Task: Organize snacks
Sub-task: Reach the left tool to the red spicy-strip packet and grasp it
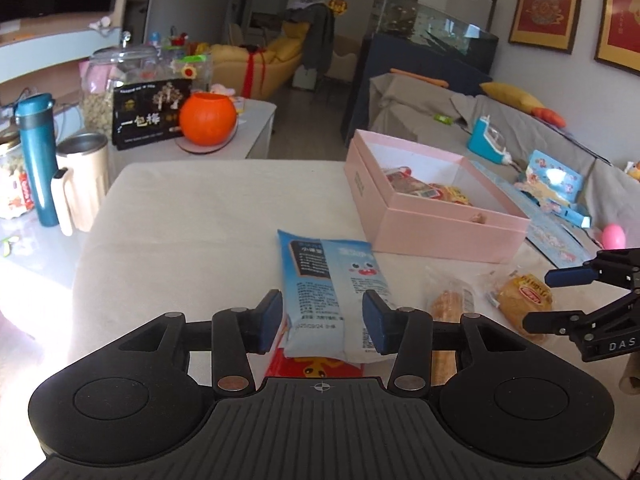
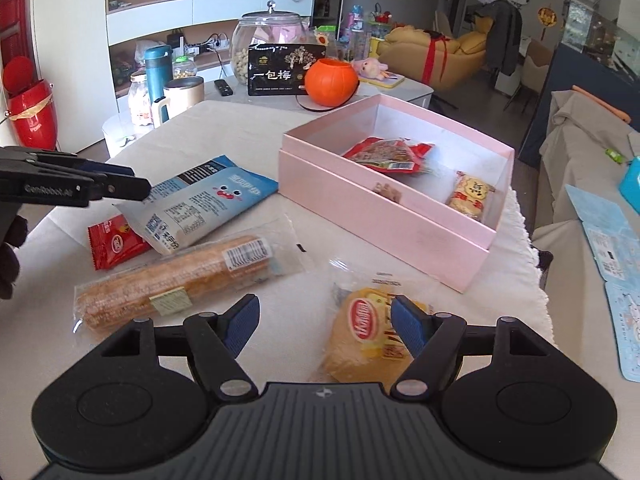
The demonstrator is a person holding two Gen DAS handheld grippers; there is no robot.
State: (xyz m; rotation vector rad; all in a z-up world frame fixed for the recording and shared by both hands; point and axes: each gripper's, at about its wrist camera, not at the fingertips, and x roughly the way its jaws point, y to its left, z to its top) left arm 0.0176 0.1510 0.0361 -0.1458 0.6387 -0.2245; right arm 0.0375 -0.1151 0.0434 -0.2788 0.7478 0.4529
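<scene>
A light blue snack packet (image 1: pixel 332 280) lies on the white table (image 1: pixel 192 232), its near end resting on a red packet (image 1: pixel 316 366). My left gripper (image 1: pixel 324 320) hovers over that near end, open, one pad at each side edge of the blue packet (image 2: pixel 200 204). My right gripper (image 2: pixel 324 326) is open over a yellow bun packet (image 2: pixel 364 332), which lies by its right finger. A long bread stick in clear wrap (image 2: pixel 180 280) lies between the two grippers. The open pink box (image 2: pixel 380 216) holds red packets (image 2: pixel 388 152) and a yellow cracker packet (image 2: pixel 470 196).
A side table beyond the far edge carries a teal bottle (image 2: pixel 158 72), a beige mug (image 2: pixel 180 96), a glass jar (image 2: pixel 268 40), a black box (image 2: pixel 280 70) and an orange pumpkin bucket (image 2: pixel 330 82). A covered sofa (image 1: pixel 480 128) with toys and blue booklets stands to the right.
</scene>
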